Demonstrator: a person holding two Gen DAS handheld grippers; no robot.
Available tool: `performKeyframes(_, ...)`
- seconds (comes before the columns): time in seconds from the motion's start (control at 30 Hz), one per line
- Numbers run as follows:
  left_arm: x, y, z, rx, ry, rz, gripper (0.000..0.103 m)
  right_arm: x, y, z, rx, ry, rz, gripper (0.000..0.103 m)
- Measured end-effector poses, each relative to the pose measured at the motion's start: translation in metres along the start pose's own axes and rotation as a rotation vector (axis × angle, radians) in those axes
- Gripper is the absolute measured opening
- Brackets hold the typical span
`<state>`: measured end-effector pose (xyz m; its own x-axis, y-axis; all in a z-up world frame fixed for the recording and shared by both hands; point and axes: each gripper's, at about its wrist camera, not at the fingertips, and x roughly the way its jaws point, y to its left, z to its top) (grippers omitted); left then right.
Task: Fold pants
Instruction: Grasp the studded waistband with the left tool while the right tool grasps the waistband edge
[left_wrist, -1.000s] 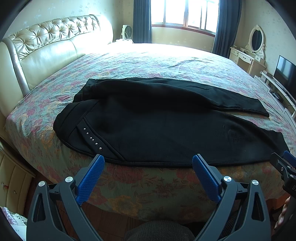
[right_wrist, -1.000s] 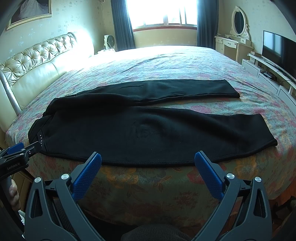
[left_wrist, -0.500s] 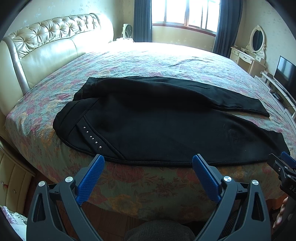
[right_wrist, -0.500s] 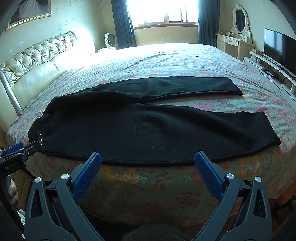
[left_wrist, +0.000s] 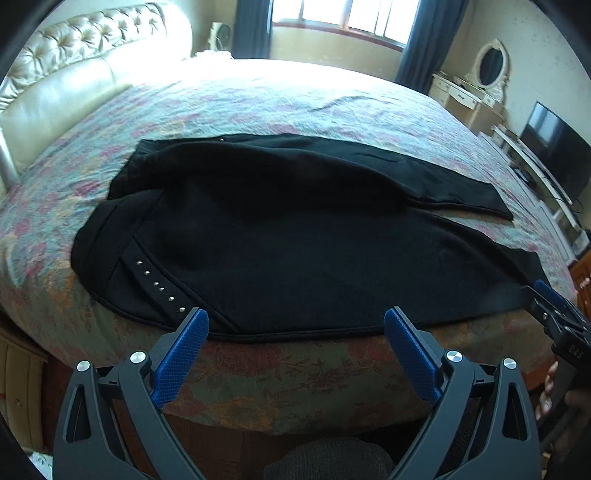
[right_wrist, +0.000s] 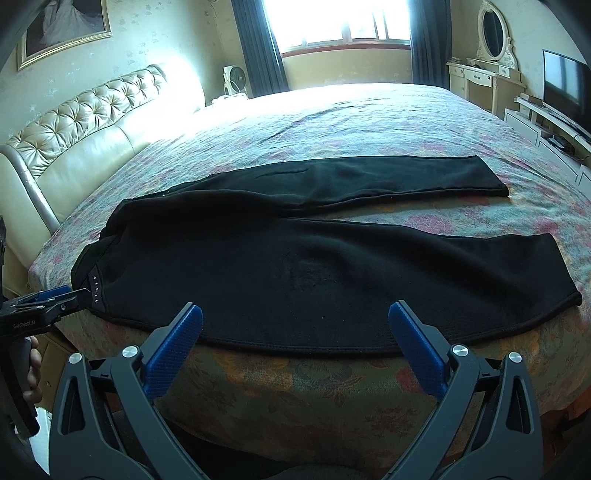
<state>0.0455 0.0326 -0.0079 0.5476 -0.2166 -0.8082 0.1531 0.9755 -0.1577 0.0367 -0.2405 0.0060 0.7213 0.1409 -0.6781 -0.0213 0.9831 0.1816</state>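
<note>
Black pants (left_wrist: 295, 236) lie flat across the near edge of the floral bedspread (left_wrist: 295, 103), waist out at 9 o'clock and the 2 legs running off toward 3 o'clock, split into a narrow V. In the left wrist view the left gripper (left_wrist: 295, 325) hangs low at 6 o'clock, its blue fingers (left_wrist: 181, 354) spread wide, nothing between them, tips just short of the near hem that drapes over the mattress edge. A row of small metal studs (left_wrist: 160, 286) glints on the hip panel at about 8 o'clock. The right gripper (left_wrist: 550, 306) pokes in at 3 o'clock, right by the near leg's cuff. Over to the right wrist view: the right gripper (right_wrist: 295, 325) also sits at 6 o'clock, blue fingers (right_wrist: 417, 350) splayed apart and empty, the near leg's long edge just ahead of them. The far leg (right_wrist: 369, 181) stretches toward 2 o'clock. The left gripper (right_wrist: 48, 301) shows at 9 o'clock, tip close to the studded waist corner; contact is hard to call. A tufted cream headboard (right_wrist: 85, 122) fills 10 o'clock, a television (right_wrist: 565, 88) 2 o'clock.
</note>
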Motion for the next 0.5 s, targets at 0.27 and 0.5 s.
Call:
performKeyframes(0.27,0.017,0.159,0.100,-0.239,-0.021,-0.072,0.095,0.027,-0.005,0.028,-0.001,0.008,0.027,0.101)
performKeyframes(0.5,0.094,0.303,0.162,-0.540,-0.009,-0.145,0.095,0.066,0.004,0.045,-0.044,0.039,0.054,0.101)
